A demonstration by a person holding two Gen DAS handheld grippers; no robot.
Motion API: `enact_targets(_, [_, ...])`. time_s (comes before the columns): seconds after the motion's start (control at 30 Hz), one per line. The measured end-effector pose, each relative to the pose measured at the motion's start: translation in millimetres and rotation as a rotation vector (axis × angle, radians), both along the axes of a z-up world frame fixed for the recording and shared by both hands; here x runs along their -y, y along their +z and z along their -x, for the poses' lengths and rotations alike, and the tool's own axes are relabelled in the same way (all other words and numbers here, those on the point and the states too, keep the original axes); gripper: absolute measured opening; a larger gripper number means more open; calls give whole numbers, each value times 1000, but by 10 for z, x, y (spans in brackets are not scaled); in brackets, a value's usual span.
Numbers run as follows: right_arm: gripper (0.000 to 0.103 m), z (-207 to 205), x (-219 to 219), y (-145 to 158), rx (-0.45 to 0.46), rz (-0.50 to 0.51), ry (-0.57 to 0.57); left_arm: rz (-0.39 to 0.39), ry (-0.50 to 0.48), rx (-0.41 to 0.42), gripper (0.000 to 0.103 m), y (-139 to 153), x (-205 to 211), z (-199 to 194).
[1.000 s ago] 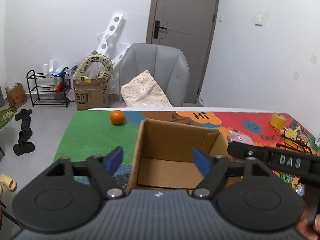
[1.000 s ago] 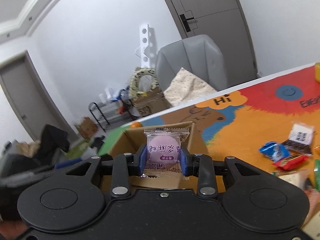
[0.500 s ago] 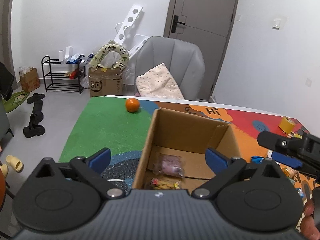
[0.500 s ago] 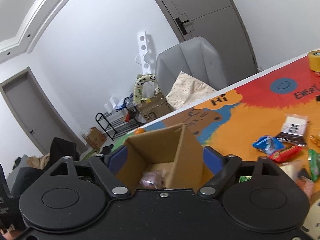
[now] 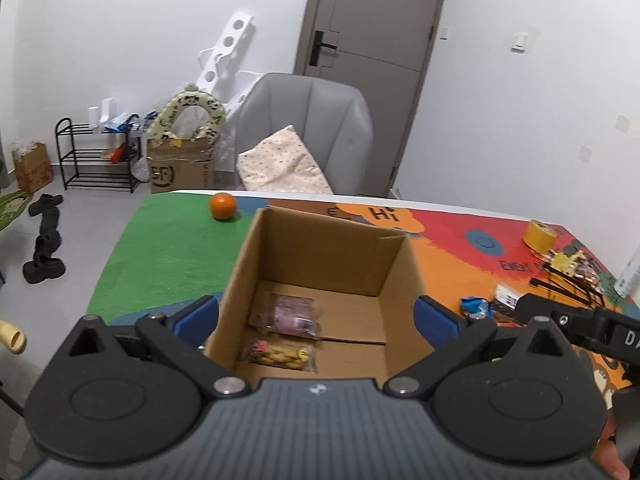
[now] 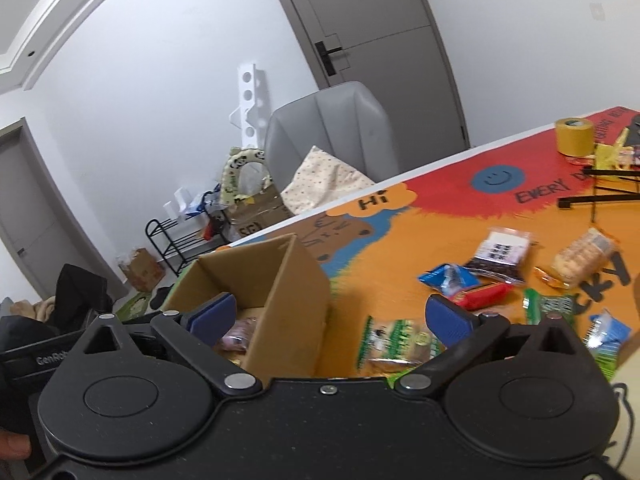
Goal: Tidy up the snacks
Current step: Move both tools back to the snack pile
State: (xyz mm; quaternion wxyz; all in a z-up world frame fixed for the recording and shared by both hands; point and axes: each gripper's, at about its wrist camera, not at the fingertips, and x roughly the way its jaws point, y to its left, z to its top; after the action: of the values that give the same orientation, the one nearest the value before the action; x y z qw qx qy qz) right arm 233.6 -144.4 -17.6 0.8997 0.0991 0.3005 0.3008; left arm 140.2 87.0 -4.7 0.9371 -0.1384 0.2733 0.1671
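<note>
Spreading across the whole scene: a colourful table mat (image 6: 460, 236), green at the far left, orange and red to the right. Standing open-topped on it at the near left, a cardboard box (image 5: 320, 264), stiff-walled, already holding a pink-purple packet (image 5: 290, 314) on its floor and a yellow packet (image 5: 280, 354) just nearer than it, the two touching or almost so. Sitting far left beyond the box, an orange (image 5: 223, 207); resting at the far right, a roll of yellow tape (image 6: 574, 136). Lying scattered to the right of the box, well apart from it, loose snacks: a green-and-white packet (image 6: 394, 342) nearest, then a blue packet (image 6: 450, 280) overlapping a red packet (image 6: 482, 295), a dark packet with a white label (image 6: 500, 254), and a biscuit packet (image 6: 578, 258) farthest right. Hovering over the box, the left gripper (image 5: 316, 314), jaws having just been opening, now spread to the full with nothing clamped, straddling the box mouth. Pointing past the box's right wall toward the snack pile, the right gripper (image 6: 330, 316), jaws likewise just opened wide, gripping nothing. Judging the packets as light, soft, crinkly and slippery, with crushable contents; probably best pinching gently across the flat middle or a sealed end seam, starting with the nearest green-and-white one.
</note>
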Motion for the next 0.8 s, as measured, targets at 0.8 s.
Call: enact_targets(0.8, [103, -40, 917, -111, -40, 22, -137, -5, -141, -14, 103, -86, 825, -233])
